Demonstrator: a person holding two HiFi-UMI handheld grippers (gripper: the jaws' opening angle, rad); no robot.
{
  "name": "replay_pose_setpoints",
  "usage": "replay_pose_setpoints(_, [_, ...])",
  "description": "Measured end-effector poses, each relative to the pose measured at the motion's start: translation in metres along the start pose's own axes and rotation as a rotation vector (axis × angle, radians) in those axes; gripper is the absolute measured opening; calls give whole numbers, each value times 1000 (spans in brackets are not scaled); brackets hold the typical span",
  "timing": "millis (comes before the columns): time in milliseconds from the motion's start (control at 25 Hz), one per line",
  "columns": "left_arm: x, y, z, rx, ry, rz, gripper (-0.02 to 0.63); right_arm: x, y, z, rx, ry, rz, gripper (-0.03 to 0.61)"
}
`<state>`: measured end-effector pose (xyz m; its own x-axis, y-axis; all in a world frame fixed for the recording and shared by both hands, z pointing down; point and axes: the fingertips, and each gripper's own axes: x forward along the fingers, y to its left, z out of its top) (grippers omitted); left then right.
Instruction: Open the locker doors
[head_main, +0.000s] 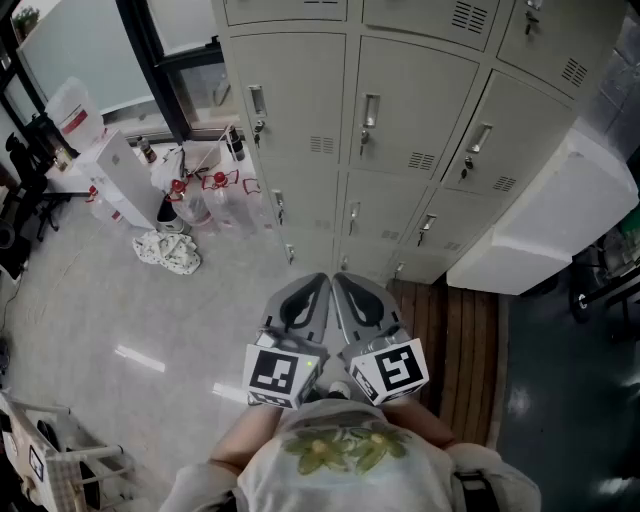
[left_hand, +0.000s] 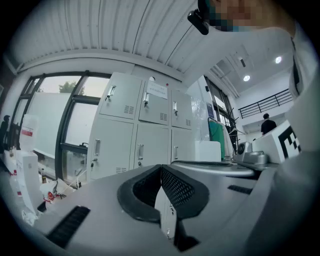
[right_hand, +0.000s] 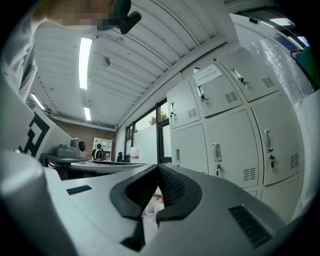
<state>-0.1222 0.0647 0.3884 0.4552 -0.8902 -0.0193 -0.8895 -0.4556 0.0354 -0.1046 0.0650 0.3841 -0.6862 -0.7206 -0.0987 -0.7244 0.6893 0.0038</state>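
Observation:
A bank of grey metal lockers fills the top of the head view, every door closed, each with a small chrome handle and a vent. My left gripper and right gripper are held side by side close to my body, well short of the lockers, tips pointing at the bottom row. Both are shut with nothing between the jaws. In the left gripper view the lockers stand ahead beyond the shut left gripper. The right gripper view has the lockers to the right of the shut right gripper.
A white box-like block leans against the lockers at the right. Wooden slats lie on the floor before them. Left of the lockers sit plastic bottles, a white carton and a crumpled cloth. A wire rack stands at the bottom left.

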Motion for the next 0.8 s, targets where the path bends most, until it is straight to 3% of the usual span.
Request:
replay_pose_setpoints(480, [-14, 20, -13, -26, 0, 69, 29, 13, 19, -16, 24, 4, 68, 29])
replay_pose_setpoints(800, [4, 79, -24, -58, 2, 85, 29, 69, 23, -31, 13, 22, 84, 29])
